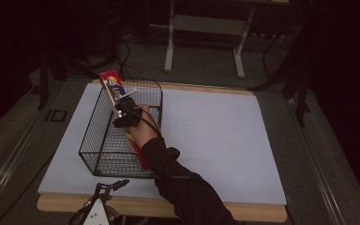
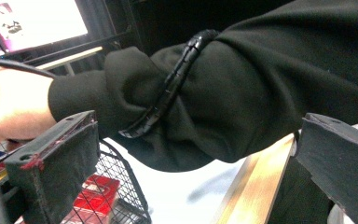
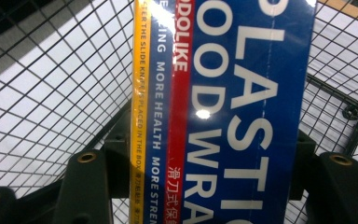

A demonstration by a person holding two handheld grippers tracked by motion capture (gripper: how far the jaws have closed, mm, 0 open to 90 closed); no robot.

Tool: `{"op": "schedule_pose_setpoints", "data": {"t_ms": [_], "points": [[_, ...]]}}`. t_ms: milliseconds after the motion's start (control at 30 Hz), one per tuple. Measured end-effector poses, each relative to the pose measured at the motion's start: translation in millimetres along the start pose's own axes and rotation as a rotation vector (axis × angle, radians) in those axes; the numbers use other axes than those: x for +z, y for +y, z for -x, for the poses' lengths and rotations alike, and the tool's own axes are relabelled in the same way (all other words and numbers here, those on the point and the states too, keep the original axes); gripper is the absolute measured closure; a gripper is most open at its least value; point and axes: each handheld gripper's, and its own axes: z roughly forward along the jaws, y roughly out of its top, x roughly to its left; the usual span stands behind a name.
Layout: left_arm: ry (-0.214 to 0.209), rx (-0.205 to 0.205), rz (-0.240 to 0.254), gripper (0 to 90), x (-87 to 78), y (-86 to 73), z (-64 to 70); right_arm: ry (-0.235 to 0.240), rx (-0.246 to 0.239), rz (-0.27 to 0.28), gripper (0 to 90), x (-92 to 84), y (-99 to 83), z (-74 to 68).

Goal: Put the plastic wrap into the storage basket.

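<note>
Right gripper (image 1: 124,110): over the black wire mesh basket (image 1: 101,159), on the left part of the table, in the person's right hand (image 1: 143,129), a black cable trailing back along the dark sleeve (image 1: 187,192).
Right jaws: clamped on the long blue, red and yellow plastic-wrap box (image 3: 223,112); in the right gripper view the box fills the gap and a black jaw presses on each long side.
Box position: tilted, far end poking up above the basket's far-left rim (image 1: 111,82), near end down inside the basket towards its near-right corner.
Box lettering: white capitals on blue, a red stripe and a yellow edge strip running the length of it.
Basket: rectangular, open-topped, standing on the white sheet (image 1: 215,140) that covers the wooden table top (image 1: 258,211), white showing through the mesh all round the box.
Left gripper (image 1: 104,194): low at the near edge of the table, just near of the basket's near wall, with a grey three-cornered plate on top.
Left jaws: apart, nothing between them; in the left gripper view the two black pads (image 2: 60,168) stand wide, with the sleeved right forearm crossing beyond them.
Beyond the left jaws: a corner of the basket with something red lying in it (image 2: 95,198), and the pale wooden table edge (image 2: 261,182) to the right.
Far background: a lit screen (image 2: 32,21) at the upper left of the left gripper view, a grey metal stand (image 1: 206,28) on the floor behind the table.
</note>
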Motion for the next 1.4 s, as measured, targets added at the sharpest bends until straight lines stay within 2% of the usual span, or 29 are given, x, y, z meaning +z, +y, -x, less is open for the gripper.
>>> {"op": "schedule_pose_setpoints", "data": {"t_ms": [167, 367, 533, 600, 667, 933, 1033, 1067, 1133, 1167, 1200, 1300, 1367, 1400], "points": [[-0.003, 0.001, -0.006, 0.1, 1.0, -0.3, 0.2, 0.012, 0.009, -0.009, 38.6, 0.2, -2.3, 1.9], [-0.003, 0.001, -0.003, 0.0, 0.6, -0.4, 0.0, -0.017, 0.039, -0.025, 38.4, 3.3, -2.2, 4.8], [-0.007, 0.002, -0.009, 0.1, 1.2, -0.7, 0.0, -0.014, 0.051, -0.047, 38.0, 6.2, -0.5, 7.8], [-0.007, 0.002, -0.008, 0.1, 1.1, -0.5, 0.2, -0.006, 0.041, -0.056, 37.7, 11.5, -1.7, 7.4], [-0.006, 0.003, -0.005, 0.0, 0.7, -0.5, 0.0, -0.019, 0.039, -0.052, 37.8, 12.0, -1.3, 5.8], [-0.008, 0.004, -0.008, 0.1, 1.4, -0.6, 0.5, -0.009, 0.029, -0.055, 36.3, 12.0, -1.1, 7.1], [-0.008, 0.001, -0.009, 0.1, 1.5, -0.8, 0.0, -0.001, 0.020, -0.053, 33.1, 10.8, -1.0, 8.1], [-0.010, 0.001, -0.010, 0.1, 1.6, -1.0, -0.2, -0.001, 0.011, -0.037, 30.6, 8.5, -0.7, 8.6], [-0.011, 0.000, -0.011, 0.1, 1.9, -1.2, -0.1, 0.007, 0.005, -0.023, 28.5, 4.6, 0.3, 9.3], [-0.013, 0.001, -0.014, 0.0, 2.4, -1.3, 0.2, 0.053, -0.007, -0.007, 16.8, -4.5, 3.3, 12.9], [-0.012, 0.002, -0.014, 0.1, 2.5, -1.3, 0.4, 0.077, -0.019, -0.001, 12.9, -7.9, 4.1, 14.2], [-0.012, 0.001, -0.014, 0.1, 2.7, -1.3, 0.5, 0.117, -0.035, 0.002, 11.3, -15.0, 5.2, 16.1], [-0.012, -0.003, -0.016, 0.1, 3.3, -1.5, 0.6, 0.131, -0.088, 0.020, 11.2, -26.0, 4.6, 18.1], [-0.012, -0.002, -0.018, 0.1, 3.5, -1.6, 0.6, 0.134, -0.090, 0.034, 11.2, -30.1, 4.0, 19.5]]}}
